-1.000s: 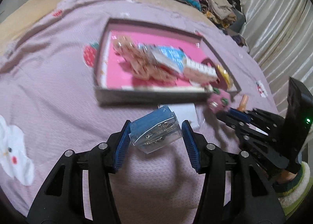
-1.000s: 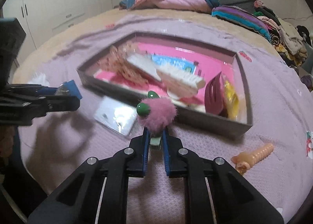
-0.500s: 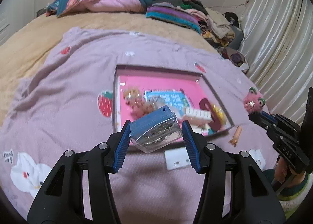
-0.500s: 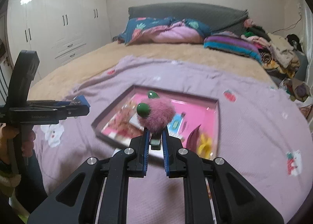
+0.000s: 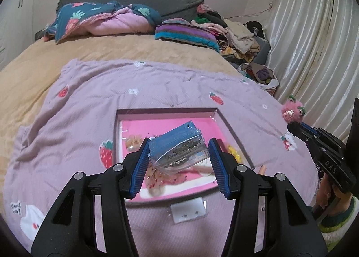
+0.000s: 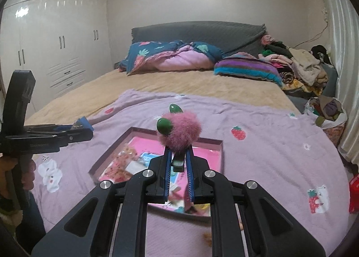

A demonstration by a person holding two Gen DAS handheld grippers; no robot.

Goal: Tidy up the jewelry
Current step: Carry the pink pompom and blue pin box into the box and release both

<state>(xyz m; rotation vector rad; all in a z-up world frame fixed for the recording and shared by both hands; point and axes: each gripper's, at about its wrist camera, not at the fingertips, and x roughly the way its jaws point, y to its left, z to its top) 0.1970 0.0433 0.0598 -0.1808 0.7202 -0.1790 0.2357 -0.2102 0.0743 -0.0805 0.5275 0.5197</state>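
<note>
My left gripper [image 5: 177,156] is shut on a clear blue plastic box [image 5: 177,148] with metal jewelry inside, held high above the pink-lined tray [image 5: 167,112]. My right gripper [image 6: 178,160] is shut on a fluffy pink hair clip [image 6: 179,132] with green eyes, also raised above the tray [image 6: 110,152]. The clip shows in the left wrist view [image 5: 292,112] at the right. The tray holds hair clips, cards and a yellow item [image 5: 233,152].
A white card [image 5: 188,212] lies on the purple blanket [image 5: 74,122] in front of the tray. An orange piece [image 5: 262,169] lies by the tray's right side. Pillows and piled clothes [image 5: 224,30] sit at the bed's far end. A curtain [image 5: 314,44] hangs at the right.
Both grippers have risen and pulled back from the tray with their items still held. The tray now looks smaller and farther below.
</note>
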